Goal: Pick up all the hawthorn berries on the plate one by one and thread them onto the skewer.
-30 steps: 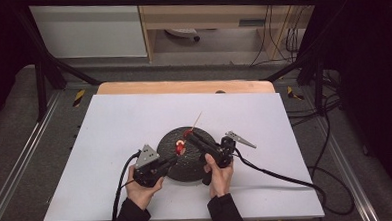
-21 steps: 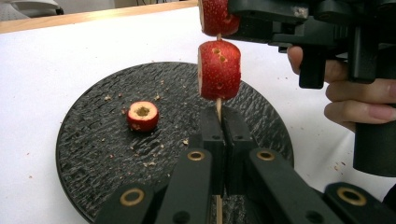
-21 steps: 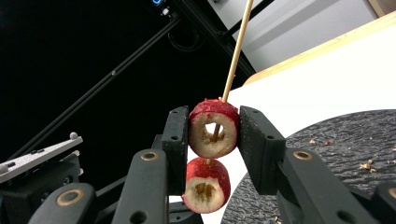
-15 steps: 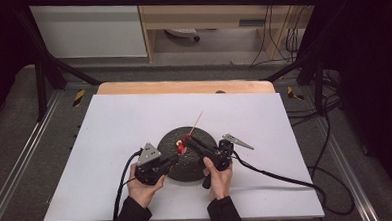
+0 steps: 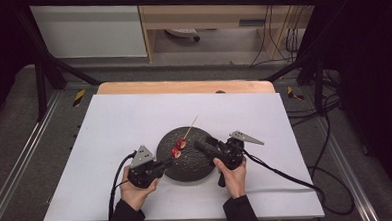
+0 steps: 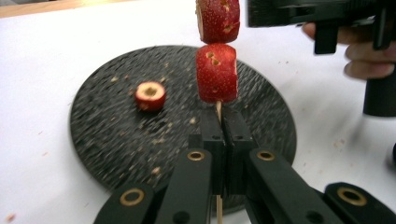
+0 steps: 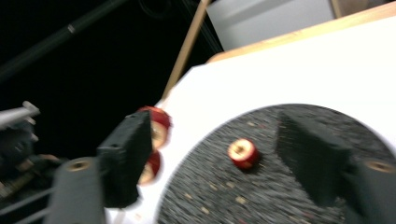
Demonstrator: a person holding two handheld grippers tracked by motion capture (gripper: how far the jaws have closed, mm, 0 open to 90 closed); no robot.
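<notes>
My left gripper [image 6: 226, 128] is shut on the lower end of a thin wooden skewer [image 6: 218, 109], which rises over the black round plate [image 6: 116, 140]. Two red fruit pieces are threaded on it, one [image 6: 216, 72] under the other [image 6: 218, 18]. A third piece [image 6: 150, 94], cored, lies loose on the plate. From above, the left gripper [image 5: 167, 163] sits at the plate's [image 5: 191, 165] left edge and the skewer [image 5: 190, 125] slants up and right. My right gripper [image 7: 215, 135] has just been opening; its jaws stand wide and grip nothing, with the loose piece [image 7: 243, 153] on the plate beyond them and the skewered pieces [image 7: 159, 128] off to their left.
The plate rests on a white sheet [image 5: 109, 124] over a wooden table [image 5: 183, 86]. Cables trail from both grippers toward the front edge and the right side [image 5: 287, 174]. Crumbs dot the plate. Dark frame bars stand around the table.
The right gripper's jaws have spread apart beside the skewered fruit. Both hands stay in about the same place, and the left gripper keeps its hold on the skewer.
</notes>
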